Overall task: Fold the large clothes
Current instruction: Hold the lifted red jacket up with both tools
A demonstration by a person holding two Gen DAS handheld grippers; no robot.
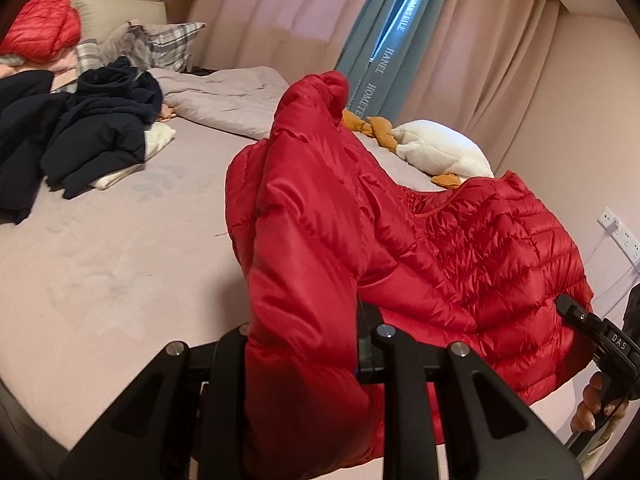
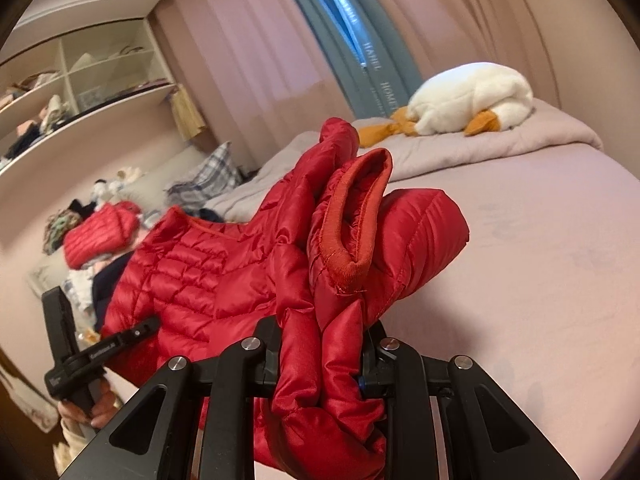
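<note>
Left wrist view: fingers of left gripper and right gripper clamped on red down jacket; keep taut, level, lower onto bed centre-left.

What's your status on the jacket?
Left gripper and right gripper both clamped on red puffer jacket, lifted over bed. Nothing in the way.

Bed, pink sheet: white plush goose at far edge near the teal curtain; rumpled grey quilt alongside; plaid pillow at head end. Open wall shelves, cluttered. Wall socket, right wall.
</note>
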